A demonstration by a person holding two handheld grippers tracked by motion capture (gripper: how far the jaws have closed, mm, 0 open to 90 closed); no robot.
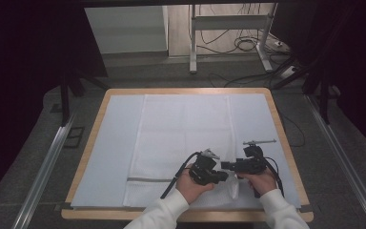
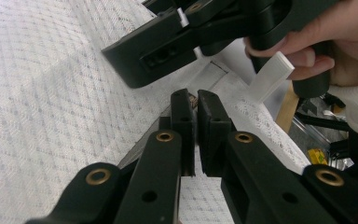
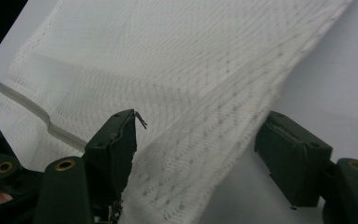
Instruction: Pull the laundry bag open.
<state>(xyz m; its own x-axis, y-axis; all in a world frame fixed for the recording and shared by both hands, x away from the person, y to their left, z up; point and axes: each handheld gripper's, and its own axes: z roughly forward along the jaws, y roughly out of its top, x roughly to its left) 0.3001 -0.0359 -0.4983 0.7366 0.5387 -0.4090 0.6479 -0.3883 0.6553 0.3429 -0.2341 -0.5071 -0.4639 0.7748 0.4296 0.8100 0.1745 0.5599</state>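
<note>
wooden-edged table [image 1: 90,138] covered by a pale blue sheet [image 1: 112,152]; a white woven towel [image 1: 181,129] lies flat down the middle of the sheet, a grey stripe [image 1: 147,180] crossing it near the person's edge; its near right corner is lifted and rumpled between the two hands; left gripper [image 1: 221,176], held by the left hand [image 1: 190,187], sits over that corner, jaws pressed almost together, and whether they pinch cloth cannot be told; in the left gripper view the right gripper crosses just above its jaws; right gripper [image 1: 225,165], in the right hand [image 1: 262,182], has its jaws spread wide with the raised towel edge [image 3: 223,140] running between them; white sleeves [image 1: 164,212] at the bottom; beyond the table: grey floor [image 1: 138,76], a white metal frame [image 1: 228,28] with loose cables [image 1: 243,45], metal rails [image 1: 45,167] at both sides, dark surroundings.
</note>
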